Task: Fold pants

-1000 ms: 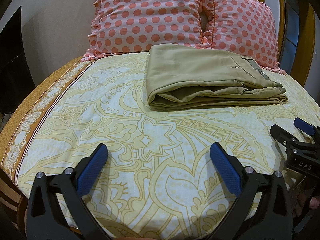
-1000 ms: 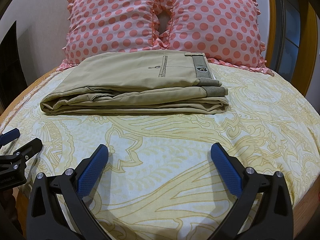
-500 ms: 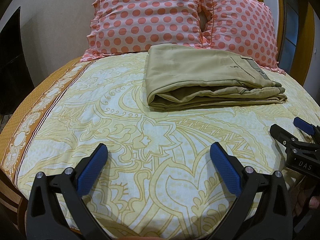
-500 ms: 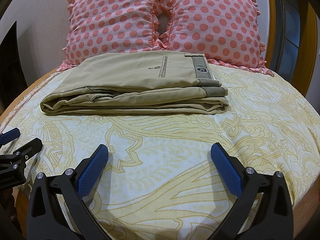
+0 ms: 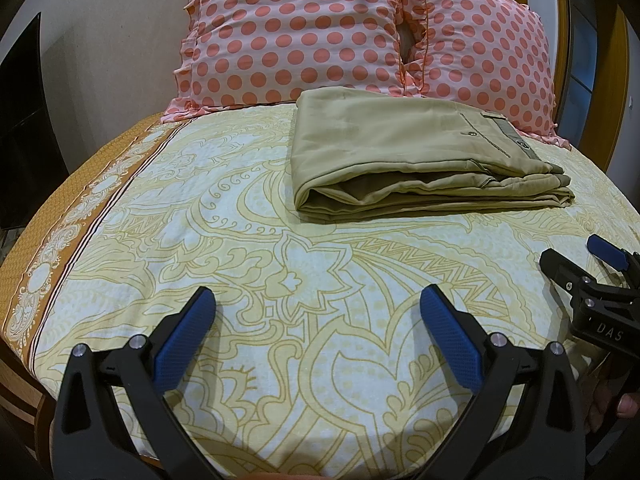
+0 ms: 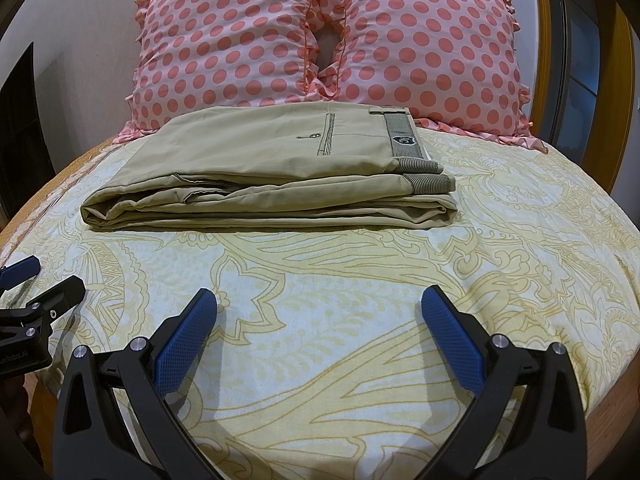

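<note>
Yellow paisley bedsheet point(image 5: 280, 280) fills the foreground in both wrist views, and nothing on it has shifted over the last second. Starting at the tools: the left gripper point(image 5: 318, 312) hovers low over the sheet near the bed's front edge, its blue pads point(image 5: 184, 340) spread wide with nothing between them. The right gripper point(image 6: 319, 312) hangs the same way just beside it, jaws apart and empty; each one shows at the edge of the other's view. Neither has moved in that second, and both sit well apart from the cloth. Further out, the khaki pants point(image 6: 272, 176) lie in a compact, layered rectangle with the waistband point(image 6: 404, 140) on top, their far edge touching the polka-dot pillows point(image 6: 320, 40) against the wall point(image 5: 112, 40). That stillness, with both tools drawn back and unloaded, suggests the folding is complete and no further grasp is needed.
</note>
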